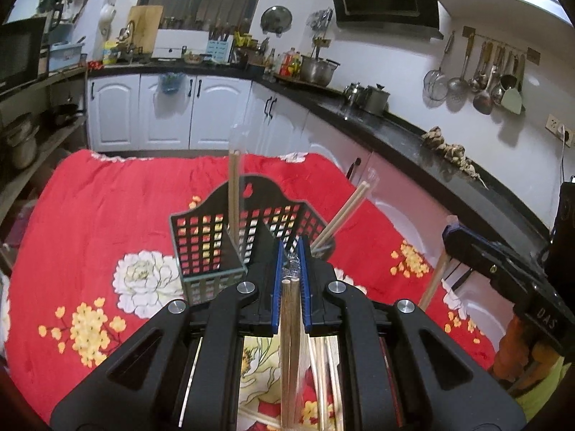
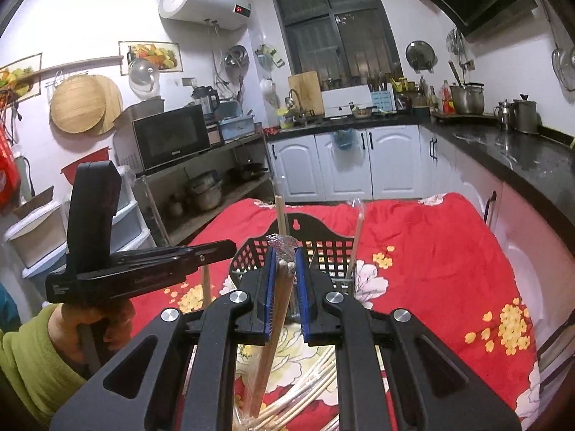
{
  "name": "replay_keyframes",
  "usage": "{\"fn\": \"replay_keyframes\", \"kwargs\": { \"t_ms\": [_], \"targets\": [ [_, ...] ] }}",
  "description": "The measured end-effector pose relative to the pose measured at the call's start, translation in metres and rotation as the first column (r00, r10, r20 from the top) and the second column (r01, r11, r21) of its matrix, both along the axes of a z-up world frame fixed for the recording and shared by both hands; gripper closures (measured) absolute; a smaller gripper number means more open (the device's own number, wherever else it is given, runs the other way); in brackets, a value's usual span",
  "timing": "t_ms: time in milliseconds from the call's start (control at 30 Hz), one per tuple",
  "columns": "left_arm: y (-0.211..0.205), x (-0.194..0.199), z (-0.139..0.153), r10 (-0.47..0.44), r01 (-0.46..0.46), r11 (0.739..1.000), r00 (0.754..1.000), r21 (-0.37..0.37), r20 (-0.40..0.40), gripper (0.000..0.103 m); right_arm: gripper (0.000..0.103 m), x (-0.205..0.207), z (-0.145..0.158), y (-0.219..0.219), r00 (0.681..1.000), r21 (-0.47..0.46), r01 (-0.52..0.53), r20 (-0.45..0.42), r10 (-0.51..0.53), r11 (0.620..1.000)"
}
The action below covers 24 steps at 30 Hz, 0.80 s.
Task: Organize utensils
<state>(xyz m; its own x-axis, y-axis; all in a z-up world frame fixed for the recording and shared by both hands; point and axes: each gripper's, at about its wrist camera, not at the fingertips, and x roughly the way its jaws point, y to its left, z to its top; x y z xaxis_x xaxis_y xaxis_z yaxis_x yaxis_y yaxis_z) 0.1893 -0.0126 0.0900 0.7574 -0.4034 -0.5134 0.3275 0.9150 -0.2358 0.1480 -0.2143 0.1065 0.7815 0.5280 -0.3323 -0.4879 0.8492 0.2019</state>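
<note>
A black slotted utensil basket (image 1: pixel 212 237) stands on the red floral cloth; it also shows in the right wrist view (image 2: pixel 323 248). Two wrapped chopstick pairs stand in it, one upright (image 1: pixel 233 194) and one leaning right (image 1: pixel 345 212). My left gripper (image 1: pixel 291 269) is shut on a wrapped pair of brown chopsticks (image 1: pixel 290 341), held upright just in front of the basket. My right gripper (image 2: pixel 285 269) is shut on another wrapped pair of brown chopsticks (image 2: pixel 276 309), also close in front of the basket. Several loose pale chopsticks (image 2: pixel 309 388) lie on the cloth below the grippers.
The red cloth (image 1: pixel 90 215) covers the table. A black kitchen counter (image 1: pixel 413 136) with pots runs along the right. The right gripper body (image 1: pixel 503 262) shows at the right of the left wrist view; the left gripper body (image 2: pixel 118 262) at the left of the right wrist view.
</note>
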Motion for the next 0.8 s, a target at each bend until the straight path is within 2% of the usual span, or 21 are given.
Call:
{"fn": "replay_keyframes", "kwargs": {
  "t_ms": [433, 800],
  "targets": [
    [-0.010, 0.003, 0.034, -0.008, 0.010, 1.000, 0.996, -0.020, 0.093, 0.098, 0.092, 0.003, 0.026, 0.001, 0.996, -0.008, 0.026, 0.089, -0.025, 1.000],
    [-0.006, 0.015, 0.060, 0.027, -0.020, 0.999, 0.987, -0.046, 0.158, 0.098, 0.092, 0.013, 0.048, 0.006, 0.989, -0.007, 0.026, 0.145, -0.025, 1.000]
  ]
}}
